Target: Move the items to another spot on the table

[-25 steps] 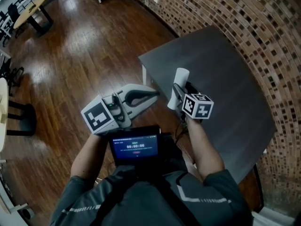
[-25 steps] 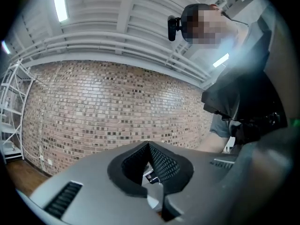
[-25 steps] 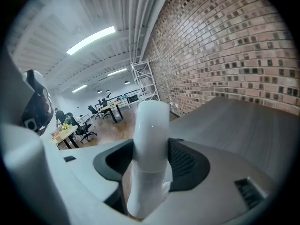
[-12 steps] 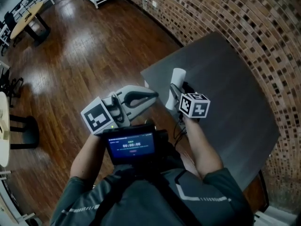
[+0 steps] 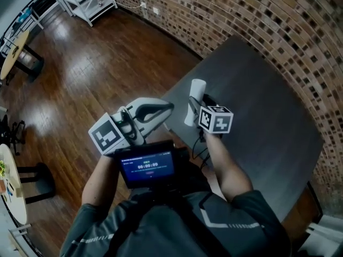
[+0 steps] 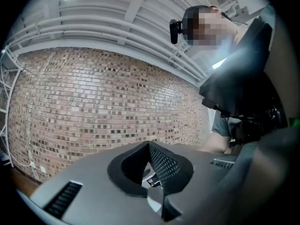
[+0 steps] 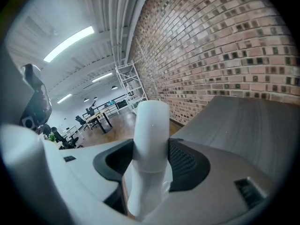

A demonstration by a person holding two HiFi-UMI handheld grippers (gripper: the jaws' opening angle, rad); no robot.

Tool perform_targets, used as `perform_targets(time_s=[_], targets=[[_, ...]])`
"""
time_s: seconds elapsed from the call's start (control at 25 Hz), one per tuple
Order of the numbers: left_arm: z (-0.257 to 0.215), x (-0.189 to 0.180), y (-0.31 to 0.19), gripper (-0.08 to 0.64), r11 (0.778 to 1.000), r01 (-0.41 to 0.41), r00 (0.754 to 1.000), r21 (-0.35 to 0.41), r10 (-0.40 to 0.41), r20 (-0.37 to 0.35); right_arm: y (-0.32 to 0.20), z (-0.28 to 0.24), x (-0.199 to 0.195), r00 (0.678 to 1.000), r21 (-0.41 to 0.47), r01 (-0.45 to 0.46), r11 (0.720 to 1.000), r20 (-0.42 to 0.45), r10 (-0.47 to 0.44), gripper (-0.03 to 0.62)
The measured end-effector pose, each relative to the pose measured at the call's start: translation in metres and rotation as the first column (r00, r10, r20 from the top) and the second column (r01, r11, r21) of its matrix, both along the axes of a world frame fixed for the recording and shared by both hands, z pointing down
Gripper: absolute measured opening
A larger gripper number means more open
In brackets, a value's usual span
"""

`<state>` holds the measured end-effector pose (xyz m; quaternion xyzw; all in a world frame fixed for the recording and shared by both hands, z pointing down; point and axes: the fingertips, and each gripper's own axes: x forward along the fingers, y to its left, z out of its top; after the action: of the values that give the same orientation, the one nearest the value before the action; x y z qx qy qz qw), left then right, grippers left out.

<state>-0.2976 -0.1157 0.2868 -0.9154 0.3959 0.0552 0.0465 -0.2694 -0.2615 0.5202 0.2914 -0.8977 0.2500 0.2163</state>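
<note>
Our right tool (image 7: 150, 162) clamps the white bottle (image 7: 151, 125) over the table's (image 5: 262, 111) left corner, while our left tool (image 6: 149, 162) is closed on nothing. The bottle juts well past the pads, so it could pivot, topple on landing and roll off that edge.

Slight leftward shift of left gripper (image 5: 170, 107), right gripper (image 5: 199, 101) and white tube (image 5: 198, 87).

light: ceiling strips (image 7: 69, 43) | glare: wood floor (image 5: 86, 74) | edges: fisheye-warped

Open grey tabletop (image 5: 257, 106) ahead, brick wall (image 5: 278, 20) close along its far edge.
</note>
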Motion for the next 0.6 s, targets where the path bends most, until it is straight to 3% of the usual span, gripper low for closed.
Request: perform_targets(time_s=[0.36, 0.6], targets=[[0.003, 0.0, -0.069, -0.008, 0.991, -0.128, 0.992, -0.034, 0.128, -0.009, -0.056, 0.028, 0.004, 0.99, -0.075, -0.139, 0.987, -0.039, 0.136, 0.241], [0.007, -0.003, -0.105, -0.008, 0.969, -0.239, 0.971, -0.053, 0.24, -0.003, -0.09, 0.046, 0.006, 0.967, -0.101, -0.249, 0.963, -0.085, 0.241, 0.241]])
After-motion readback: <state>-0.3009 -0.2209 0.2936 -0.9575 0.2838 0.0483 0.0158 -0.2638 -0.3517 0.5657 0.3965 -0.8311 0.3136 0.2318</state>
